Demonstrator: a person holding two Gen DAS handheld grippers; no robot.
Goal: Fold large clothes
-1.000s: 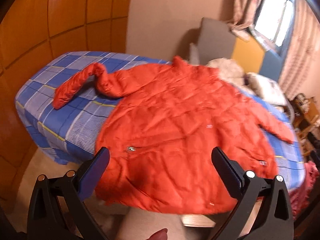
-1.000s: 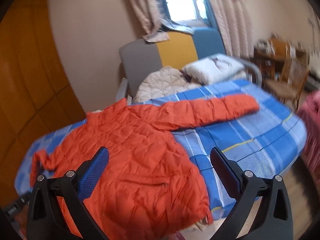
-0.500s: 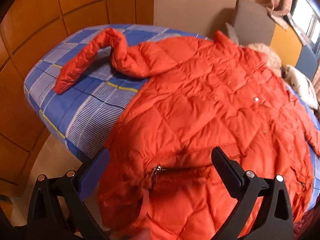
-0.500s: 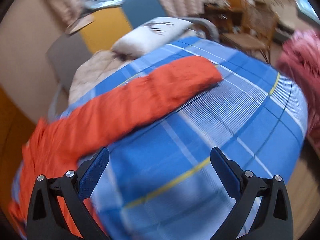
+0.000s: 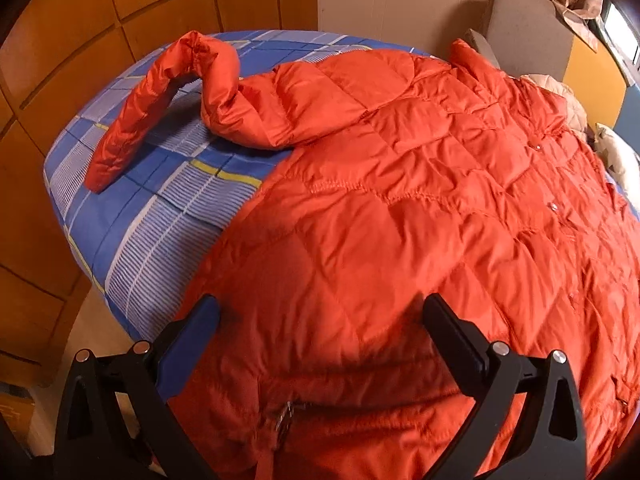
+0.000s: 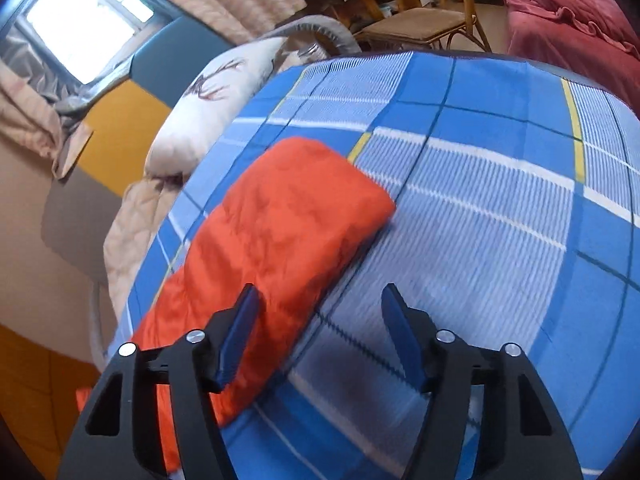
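An orange quilted puffer jacket [image 5: 400, 208] lies spread on a bed with a blue checked sheet [image 5: 152, 216]. Its left sleeve [image 5: 160, 100] curls toward the bed's far left corner. My left gripper [image 5: 320, 320] is open and empty, just above the jacket's lower body near a pocket zipper [image 5: 286, 416]. In the right wrist view the jacket's other sleeve [image 6: 280, 248] lies stretched over the sheet [image 6: 480, 220]. My right gripper [image 6: 320, 308] is open and empty, low over that sleeve's lower edge, a little short of the cuff.
Orange wood panels [image 5: 80, 20] stand left of the bed. A grey and yellow armchair [image 5: 532, 32] is behind it. A white pillow [image 6: 216, 100] and beige quilt [image 6: 132, 220] lie at the bed's head. A wicker chair [image 6: 432, 12] and pink bedding [image 6: 568, 20] stand beyond.
Both grippers have dropped closer to the bed. The left came in over the jacket's lower body; the right swung onto the outstretched sleeve, and its jaws stand narrower than before.
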